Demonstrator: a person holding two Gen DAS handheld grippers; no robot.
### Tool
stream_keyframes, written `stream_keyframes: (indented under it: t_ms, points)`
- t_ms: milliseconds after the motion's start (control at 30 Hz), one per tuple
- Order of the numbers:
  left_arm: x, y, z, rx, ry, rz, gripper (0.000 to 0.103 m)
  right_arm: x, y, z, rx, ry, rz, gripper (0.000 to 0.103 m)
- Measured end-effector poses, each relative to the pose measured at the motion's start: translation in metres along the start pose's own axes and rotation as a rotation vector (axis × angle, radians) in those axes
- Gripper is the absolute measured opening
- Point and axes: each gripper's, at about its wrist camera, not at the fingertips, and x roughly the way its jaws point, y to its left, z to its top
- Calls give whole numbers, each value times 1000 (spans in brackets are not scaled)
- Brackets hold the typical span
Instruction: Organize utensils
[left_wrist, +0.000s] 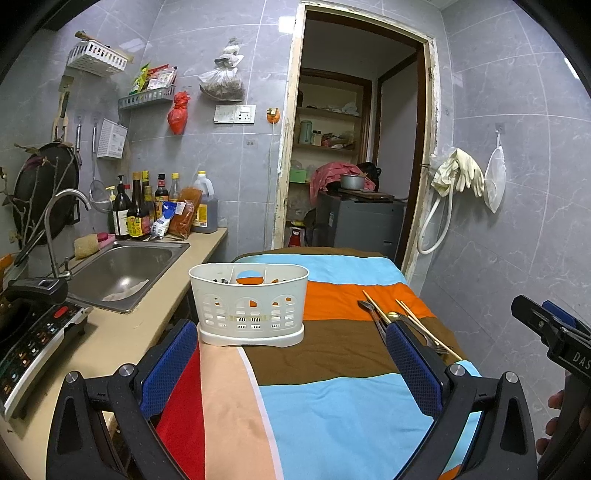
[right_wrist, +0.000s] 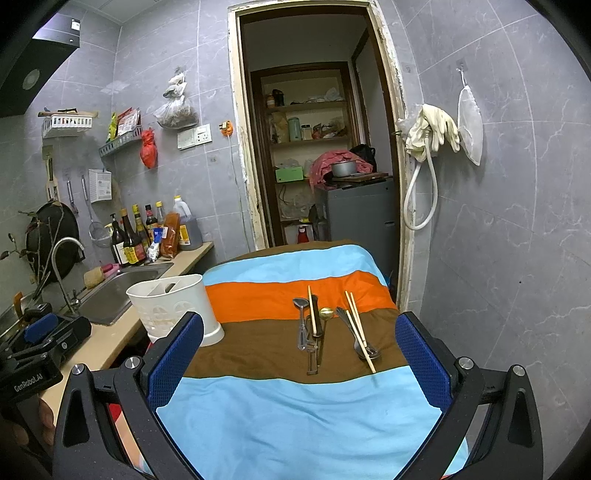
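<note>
A white slotted utensil caddy (left_wrist: 249, 304) stands upright on the striped cloth, at the table's left side; it also shows in the right wrist view (right_wrist: 173, 306). Two loose groups of utensils lie on the brown stripe to its right: spoons and a chopstick (right_wrist: 312, 332), and a fork, spoon and chopsticks (right_wrist: 360, 334); they show partly behind a finger in the left wrist view (left_wrist: 402, 321). My left gripper (left_wrist: 291, 354) is open and empty, just short of the caddy. My right gripper (right_wrist: 299, 347) is open and empty, short of the utensils.
The table is covered by a striped cloth (right_wrist: 295, 413). A counter with a steel sink (left_wrist: 122, 273), faucet, bottles and an induction cooker (left_wrist: 33, 336) runs along the left. A doorway (left_wrist: 354, 147) is behind the table, a tiled wall on the right.
</note>
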Motion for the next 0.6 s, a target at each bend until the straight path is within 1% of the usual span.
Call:
stream_keyframes:
  t_ms: [233, 267, 367, 467, 600]
  points:
    - [5, 0, -3, 0, 0, -7, 103, 3, -2, 1, 3, 0, -1, 102]
    - [2, -10, -2, 0, 1, -8, 103, 4, -1, -1, 4, -1, -3, 102]
    - [6, -13, -2, -4, -4, -25, 103, 12, -5, -4, 17, -9, -8, 102]
    - [-1, -13, 3, -7, -21, -45, 103, 7, -5, -6, 30, -19, -12, 102]
    - [-4, -8, 17, 7, -44, -75, 103, -7, 2, 1, 37, -34, -27, 102]
